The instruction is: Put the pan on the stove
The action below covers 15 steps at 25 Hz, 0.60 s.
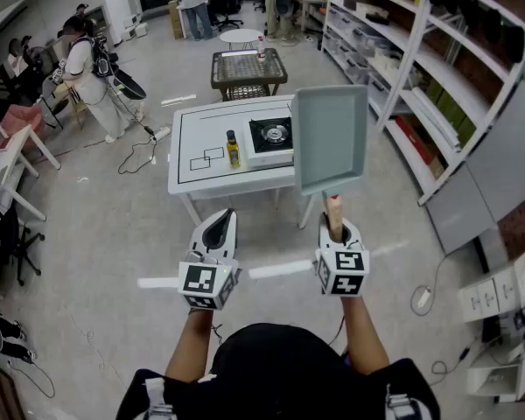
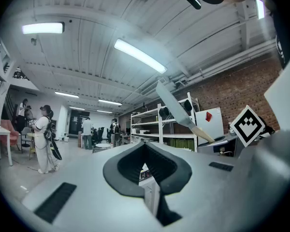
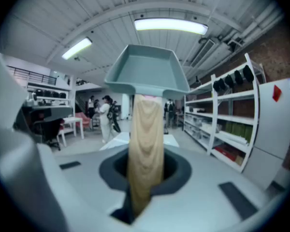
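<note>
A square grey-green pan (image 1: 330, 138) with a wooden handle (image 1: 333, 210) is held up in the air, short of the white table (image 1: 197, 138). My right gripper (image 1: 336, 231) is shut on that handle (image 3: 144, 153), and the pan (image 3: 147, 72) rises straight ahead of its jaws. A black single-burner stove (image 1: 270, 136) sits at the table's right end, partly hidden behind the pan. My left gripper (image 1: 219, 232) hovers beside the right one, shut with nothing in it; its closed jaws (image 2: 147, 170) point level toward the table, and the pan (image 2: 173, 105) shows to its right.
A yellow bottle (image 1: 234, 150) stands on the table left of the stove. A wicker table (image 1: 248, 69) stands behind. Metal shelving (image 1: 420, 68) runs along the right. A person (image 1: 92, 73) stands at the left, with chairs and cables on the floor.
</note>
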Available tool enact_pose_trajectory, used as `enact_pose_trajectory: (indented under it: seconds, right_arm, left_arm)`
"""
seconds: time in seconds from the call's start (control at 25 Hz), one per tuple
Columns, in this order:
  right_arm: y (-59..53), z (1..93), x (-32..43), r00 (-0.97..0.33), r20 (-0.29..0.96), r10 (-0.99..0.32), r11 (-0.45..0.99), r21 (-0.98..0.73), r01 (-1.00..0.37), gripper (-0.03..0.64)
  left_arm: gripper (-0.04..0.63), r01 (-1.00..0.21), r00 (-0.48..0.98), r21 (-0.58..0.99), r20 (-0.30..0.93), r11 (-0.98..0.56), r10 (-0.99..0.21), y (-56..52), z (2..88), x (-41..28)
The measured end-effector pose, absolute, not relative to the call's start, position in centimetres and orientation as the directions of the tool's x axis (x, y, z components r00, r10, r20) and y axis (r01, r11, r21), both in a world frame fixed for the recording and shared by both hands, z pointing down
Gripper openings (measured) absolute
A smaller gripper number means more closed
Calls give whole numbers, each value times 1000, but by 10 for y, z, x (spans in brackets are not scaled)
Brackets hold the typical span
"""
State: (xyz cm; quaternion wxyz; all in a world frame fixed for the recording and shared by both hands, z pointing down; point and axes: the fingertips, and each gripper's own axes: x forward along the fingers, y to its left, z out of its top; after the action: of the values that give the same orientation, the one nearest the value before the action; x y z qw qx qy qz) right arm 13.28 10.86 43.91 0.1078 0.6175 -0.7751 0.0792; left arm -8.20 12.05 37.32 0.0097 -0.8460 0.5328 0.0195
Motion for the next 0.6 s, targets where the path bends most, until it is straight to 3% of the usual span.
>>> enact_pose_trajectory:
  seconds: [0.6]
  right_arm:
    - [110, 438, 142, -250, 260, -933, 254, -21, -967, 57]
  left_arm:
    - [25, -909, 416, -37, -48, -415, -908, 125, 376, -60]
